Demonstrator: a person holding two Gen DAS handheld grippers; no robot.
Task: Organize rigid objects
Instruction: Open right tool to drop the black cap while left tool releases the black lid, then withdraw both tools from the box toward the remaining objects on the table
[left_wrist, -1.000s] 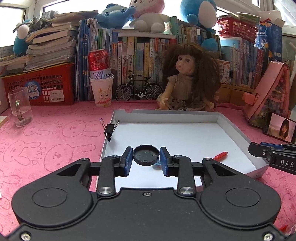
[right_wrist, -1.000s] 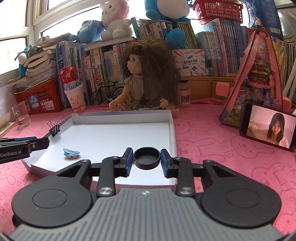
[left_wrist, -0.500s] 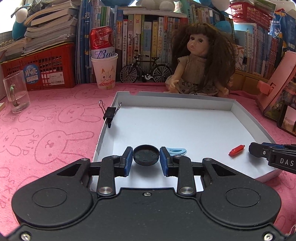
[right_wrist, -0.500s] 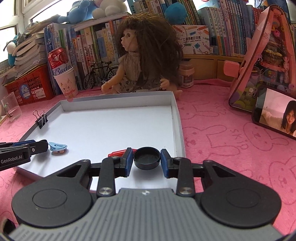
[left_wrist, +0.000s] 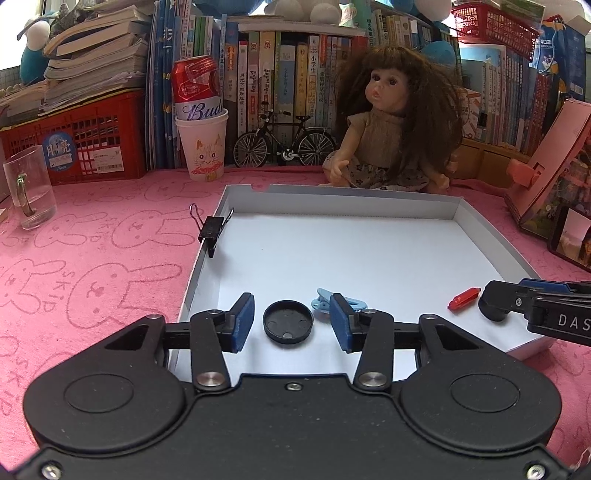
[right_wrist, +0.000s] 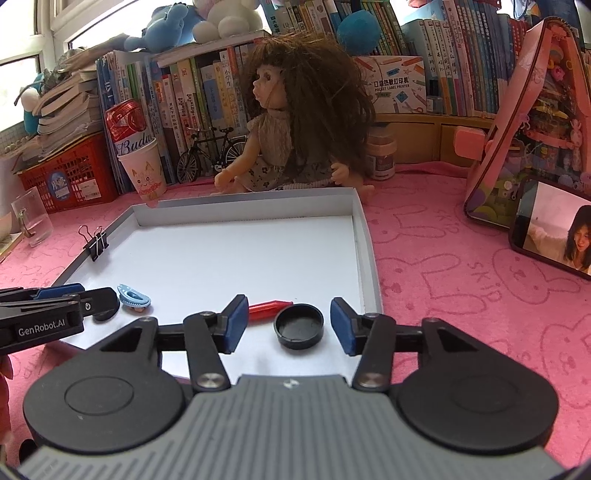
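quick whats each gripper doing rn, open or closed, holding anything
left gripper: open, holding nothing; a black cap lies between its fingers.
right gripper: open, holding nothing; another black cap lies between its fingers.

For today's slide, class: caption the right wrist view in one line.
Open right tool straddles a black cap lying in the white tray.

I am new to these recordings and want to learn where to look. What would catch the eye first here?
First, the brown-haired doll sitting behind the shallow white cardboard tray on the pink bunny-print cloth. Next, two round black plastic caps lying in the tray, one between the open left gripper's blue fingers, the other between the open right gripper's.
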